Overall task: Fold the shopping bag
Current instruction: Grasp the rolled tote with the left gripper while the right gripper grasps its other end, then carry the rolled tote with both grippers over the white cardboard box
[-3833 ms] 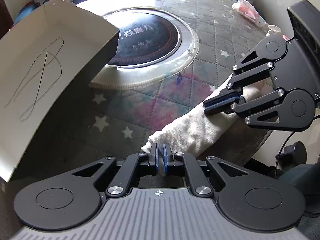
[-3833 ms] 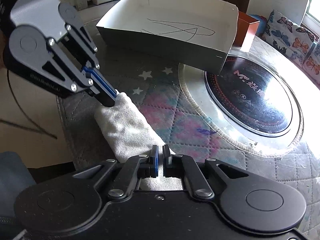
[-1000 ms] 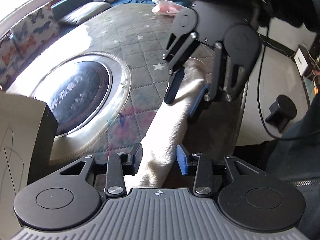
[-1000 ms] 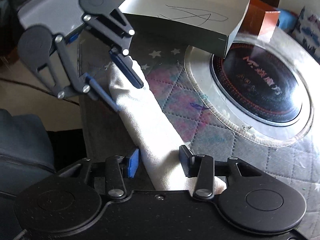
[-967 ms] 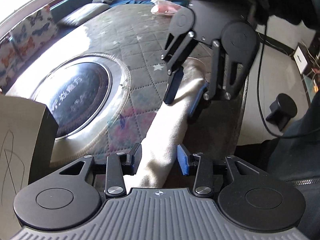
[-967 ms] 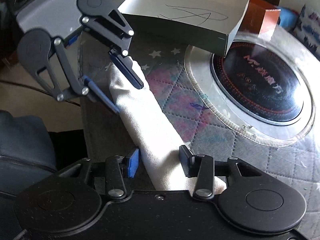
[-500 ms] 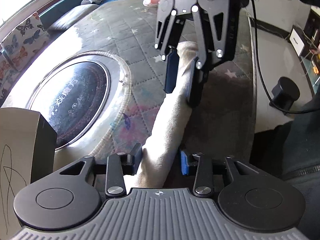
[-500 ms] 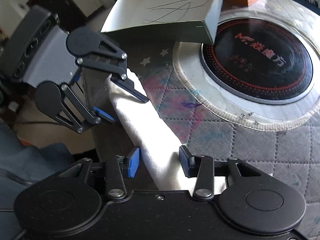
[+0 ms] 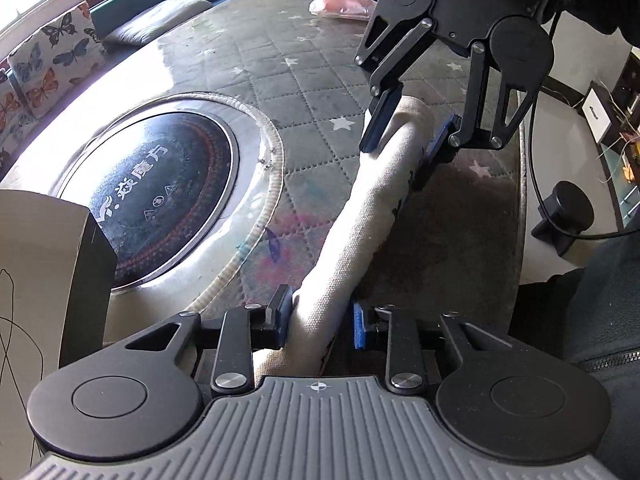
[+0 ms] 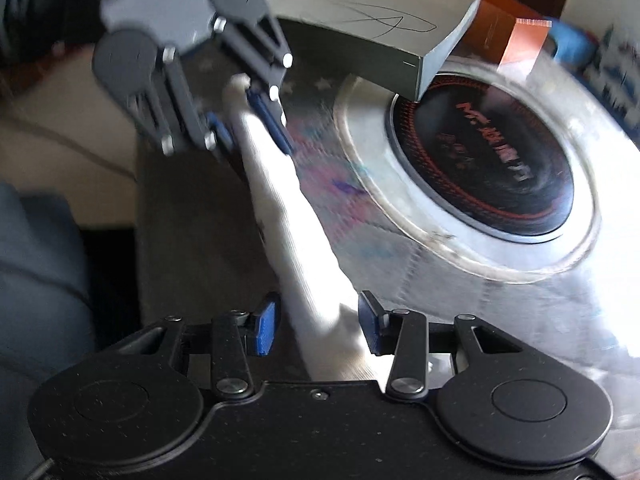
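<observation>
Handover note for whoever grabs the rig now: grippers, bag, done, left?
Left gripper: jaws closing around one end of the rolled shopping bag, pads not clearly pressing yet.
Right gripper: open, straddling the other end; that view is blurred.
Bag: long cream roll along the near edge of the quilted table, beside the round cooktop; cardboard box sits behind it.
Done: bag rolled lengthwise.
Left: probably grip both ends and fold the roll over.

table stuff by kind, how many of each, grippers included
grippers: 2, the left gripper closing around the rolled bag, the right gripper astride its other end
rolled bags: 1
cardboard boxes: 1, the grey box
round cooktops: 1, the black cooktop
pink plastic bags: 1, the plastic bag
total: 6
</observation>
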A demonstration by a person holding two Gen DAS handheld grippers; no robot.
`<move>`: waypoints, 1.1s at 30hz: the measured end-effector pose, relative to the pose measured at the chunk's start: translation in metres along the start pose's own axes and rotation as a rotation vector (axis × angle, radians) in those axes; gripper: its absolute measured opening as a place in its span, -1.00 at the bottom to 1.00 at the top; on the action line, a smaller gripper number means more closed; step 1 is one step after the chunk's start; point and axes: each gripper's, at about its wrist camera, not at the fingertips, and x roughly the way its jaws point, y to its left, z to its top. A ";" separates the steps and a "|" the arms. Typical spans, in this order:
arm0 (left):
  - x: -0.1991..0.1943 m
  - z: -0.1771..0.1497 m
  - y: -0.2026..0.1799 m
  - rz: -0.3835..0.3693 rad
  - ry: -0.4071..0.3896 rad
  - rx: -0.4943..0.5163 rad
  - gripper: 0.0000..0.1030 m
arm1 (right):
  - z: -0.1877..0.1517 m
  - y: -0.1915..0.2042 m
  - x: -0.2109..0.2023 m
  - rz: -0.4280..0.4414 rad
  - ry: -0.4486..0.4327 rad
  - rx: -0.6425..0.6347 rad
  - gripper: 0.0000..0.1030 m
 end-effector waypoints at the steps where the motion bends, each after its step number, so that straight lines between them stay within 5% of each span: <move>1: 0.000 0.000 0.000 -0.001 0.001 0.003 -0.40 | -0.002 0.001 0.000 -0.012 -0.003 -0.010 -0.12; 12: -0.008 -0.015 0.013 -0.003 0.026 0.016 -0.21 | -0.006 -0.006 0.003 -0.024 -0.007 -0.003 -0.17; 20: -0.011 -0.021 0.013 0.012 0.019 -0.033 -0.34 | -0.003 -0.001 0.004 -0.057 0.001 0.025 -0.30; 28: -0.072 -0.029 0.014 0.130 -0.040 -0.139 -0.36 | 0.031 0.008 -0.023 -0.112 -0.051 -0.026 -0.35; 33: -0.130 -0.035 0.031 0.281 -0.065 -0.190 -0.36 | 0.085 0.010 -0.041 -0.155 -0.130 -0.138 -0.35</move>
